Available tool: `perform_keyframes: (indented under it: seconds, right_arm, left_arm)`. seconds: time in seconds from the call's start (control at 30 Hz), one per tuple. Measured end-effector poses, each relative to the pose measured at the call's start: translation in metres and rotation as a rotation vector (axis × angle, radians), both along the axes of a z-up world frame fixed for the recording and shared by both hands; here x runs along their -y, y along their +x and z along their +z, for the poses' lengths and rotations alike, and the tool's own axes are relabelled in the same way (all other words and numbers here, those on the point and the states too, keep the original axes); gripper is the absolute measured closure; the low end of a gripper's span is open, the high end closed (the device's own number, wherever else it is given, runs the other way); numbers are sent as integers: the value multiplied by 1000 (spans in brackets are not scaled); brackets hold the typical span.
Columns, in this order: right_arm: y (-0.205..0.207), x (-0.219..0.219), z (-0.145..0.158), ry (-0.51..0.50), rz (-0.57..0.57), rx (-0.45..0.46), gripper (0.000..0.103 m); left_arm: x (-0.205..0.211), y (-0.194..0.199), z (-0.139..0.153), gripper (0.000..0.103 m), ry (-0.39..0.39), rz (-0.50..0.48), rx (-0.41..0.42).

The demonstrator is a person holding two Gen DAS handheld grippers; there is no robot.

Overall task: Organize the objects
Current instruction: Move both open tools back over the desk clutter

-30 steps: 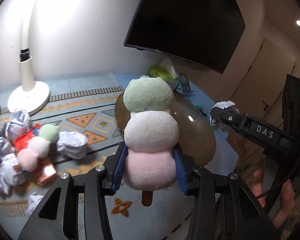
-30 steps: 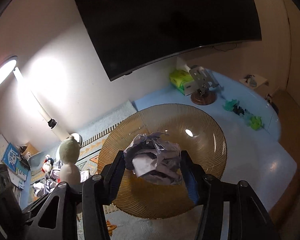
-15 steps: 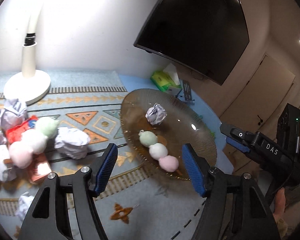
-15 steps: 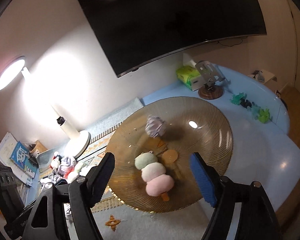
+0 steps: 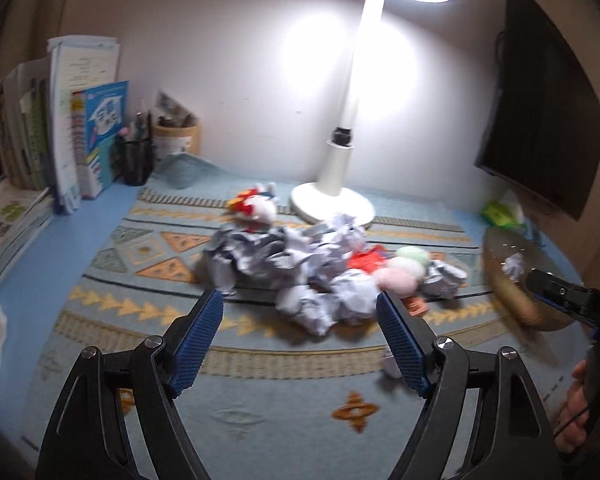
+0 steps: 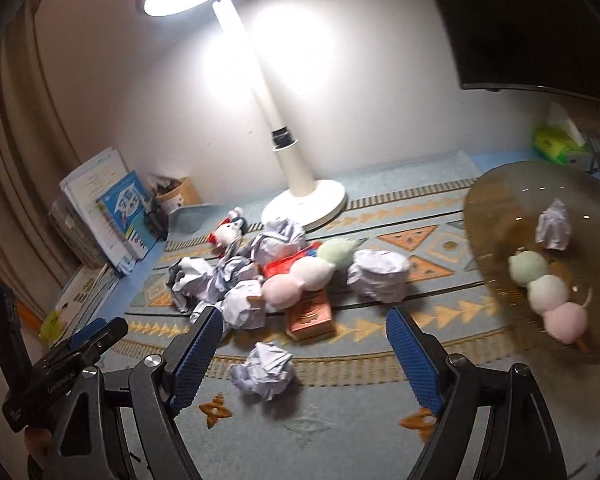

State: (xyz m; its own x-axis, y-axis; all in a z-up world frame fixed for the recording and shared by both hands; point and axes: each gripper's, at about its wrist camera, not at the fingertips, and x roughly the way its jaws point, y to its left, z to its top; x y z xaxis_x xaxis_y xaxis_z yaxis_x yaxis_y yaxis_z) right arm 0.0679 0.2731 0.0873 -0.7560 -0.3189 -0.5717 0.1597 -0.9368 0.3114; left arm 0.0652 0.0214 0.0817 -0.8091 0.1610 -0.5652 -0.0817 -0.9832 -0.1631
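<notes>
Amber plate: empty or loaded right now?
Loaded. The amber plate holds a dango plush and one crumpled paper ball.

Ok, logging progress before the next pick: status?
Left claw open, empty. Right claw open, empty. Glass bowl holds dango plush, one paper ball. Loose paper ball nearest, unobstructed.

Left wrist view low over the patterned mat, facing the lamp at upper centre, right wrist view higher, angled leftward, both sharing the crumpled paper pile mid-frame.
</notes>
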Motion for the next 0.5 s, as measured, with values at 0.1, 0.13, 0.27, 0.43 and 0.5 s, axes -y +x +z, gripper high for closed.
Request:
perform_keyframes:
  seconds: [0.1, 0.13, 0.27, 0.43, 0.5]
  right_arm:
    - [-6, 22, -18, 29, 23, -14, 20]
    - [-7, 27, -22, 46, 26, -18, 20]
    - [-16, 29, -42, 45, 25, 33, 20]
    - [-23, 27, -46, 47, 2, 49, 16]
    - [-23, 30, -47, 60, 11, 54, 16]
  left_arm:
    - [20, -11, -28, 25, -30, 57, 58]
    - [26, -13, -35, 25, -38, 65, 66]
    - [37, -11, -51, 25, -45, 113, 45]
    - [35, -18, -60, 25, -49, 95, 93]
    - [31, -18, -60, 25, -63, 70, 100]
